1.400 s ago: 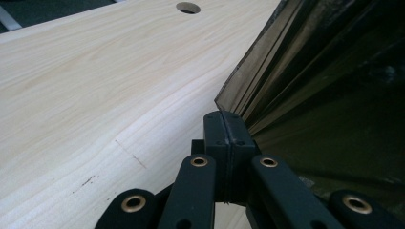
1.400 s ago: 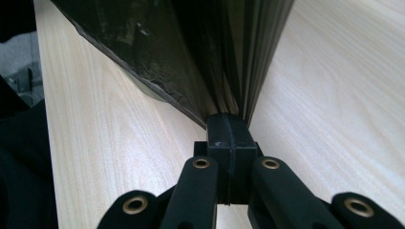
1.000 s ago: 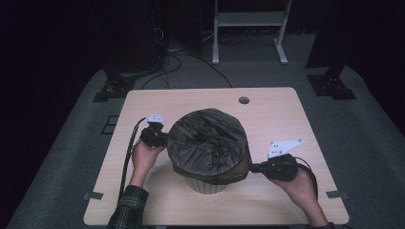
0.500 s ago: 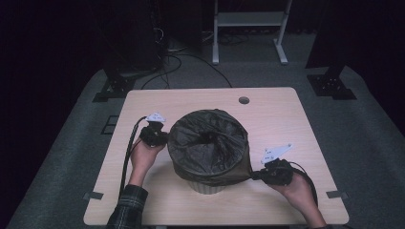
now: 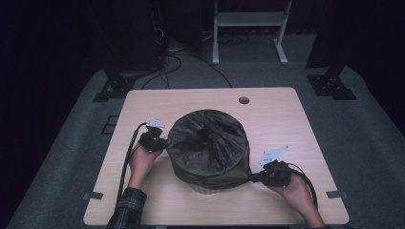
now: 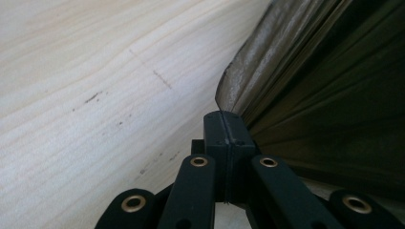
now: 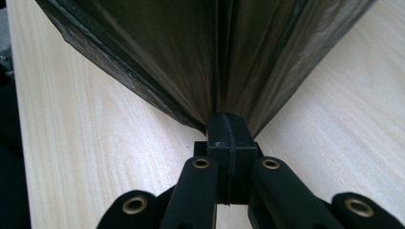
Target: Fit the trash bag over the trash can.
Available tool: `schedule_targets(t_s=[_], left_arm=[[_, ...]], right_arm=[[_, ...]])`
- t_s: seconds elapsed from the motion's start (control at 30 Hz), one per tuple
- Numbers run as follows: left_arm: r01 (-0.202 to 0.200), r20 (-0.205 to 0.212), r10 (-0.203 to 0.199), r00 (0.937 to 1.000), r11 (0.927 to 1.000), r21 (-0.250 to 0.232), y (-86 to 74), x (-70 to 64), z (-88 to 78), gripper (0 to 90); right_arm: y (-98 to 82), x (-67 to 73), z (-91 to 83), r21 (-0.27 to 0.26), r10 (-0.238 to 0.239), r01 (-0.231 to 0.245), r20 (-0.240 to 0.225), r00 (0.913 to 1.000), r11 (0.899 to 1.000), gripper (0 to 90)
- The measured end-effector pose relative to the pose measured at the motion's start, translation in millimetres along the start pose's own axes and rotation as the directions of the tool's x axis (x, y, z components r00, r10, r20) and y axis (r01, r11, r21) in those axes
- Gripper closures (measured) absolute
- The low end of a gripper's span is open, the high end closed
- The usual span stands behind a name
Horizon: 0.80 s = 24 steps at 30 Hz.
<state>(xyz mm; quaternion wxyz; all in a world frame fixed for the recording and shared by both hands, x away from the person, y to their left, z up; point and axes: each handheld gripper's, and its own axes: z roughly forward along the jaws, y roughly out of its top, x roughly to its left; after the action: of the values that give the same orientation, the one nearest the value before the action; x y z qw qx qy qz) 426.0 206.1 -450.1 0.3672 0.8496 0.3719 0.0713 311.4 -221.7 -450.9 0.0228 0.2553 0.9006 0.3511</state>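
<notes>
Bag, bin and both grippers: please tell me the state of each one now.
Bag: dark plastic, pulled down over the bin, skirt stretched out at both sides.
Bin: upright on the table, almost all covered, a pale strip visible at its base.
Left gripper: shut on the bag's edge.
Right gripper: shut on the bag's edge, film fanning out from its jaws.

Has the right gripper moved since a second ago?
Yes. The right gripper, shut on the bag, has dropped toward the table's near edge, pulling the bag's hem lower down the bin's side.
</notes>
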Motion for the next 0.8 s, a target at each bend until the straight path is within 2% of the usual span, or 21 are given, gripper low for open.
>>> schedule_targets(t_s=[0.23,0.4,0.43,0.53,0.6,0.7,0.8], left_arm=[[-0.009,-0.01,0.01,0.9999,0.9994,0.033,-2.2,-0.2,4.5,89.9],[-0.009,-0.011,0.009,0.9999,0.9997,0.021,-1.7,-0.6,2.4,89.1],[-0.01,-0.016,0.011,0.9998,0.9997,0.021,-1.4,-0.6,0.7,85.1],[0.002,-0.015,-0.002,0.9999,1.0,-0.009,0.1,0.0,-7.6,69.9],[0.005,-0.013,-0.005,0.9999,0.9994,-0.033,1.8,-0.4,-16.5,60.3],[0.005,-0.01,-0.005,0.9999,0.9968,-0.079,4.0,-1.2,-35.3,49.3],[-0.005,-0.001,0.005,1.0,0.9942,-0.107,9.6,-3.7,-58.7,45.0]], right_arm=[[-3.9,-3.1,3.3,0.017,0.007,-0.007,0.004,1.0,1.0,90.0],[-5.2,-4.2,2.8,0.018,0.006,-0.006,0.012,0.9999,1.0,89.9],[-5.2,-4.0,1.9,0.013,0.008,-0.008,0.016,0.9998,1.0,89.8],[-4.8,-5.5,-2.6,-0.012,0.022,-0.022,0.037,0.9991,1.0,69.2],[-4.1,-5.6,-7.0,-0.026,0.033,-0.032,0.044,0.9985,0.999,62.3],[-2.4,-4.3,-20.5,-0.079,0.035,-0.031,0.052,0.998,0.996,57.3],[3.7,-0.8,-39.9,-0.144,0.041,-0.032,0.06,0.9974,0.989,56.3]])
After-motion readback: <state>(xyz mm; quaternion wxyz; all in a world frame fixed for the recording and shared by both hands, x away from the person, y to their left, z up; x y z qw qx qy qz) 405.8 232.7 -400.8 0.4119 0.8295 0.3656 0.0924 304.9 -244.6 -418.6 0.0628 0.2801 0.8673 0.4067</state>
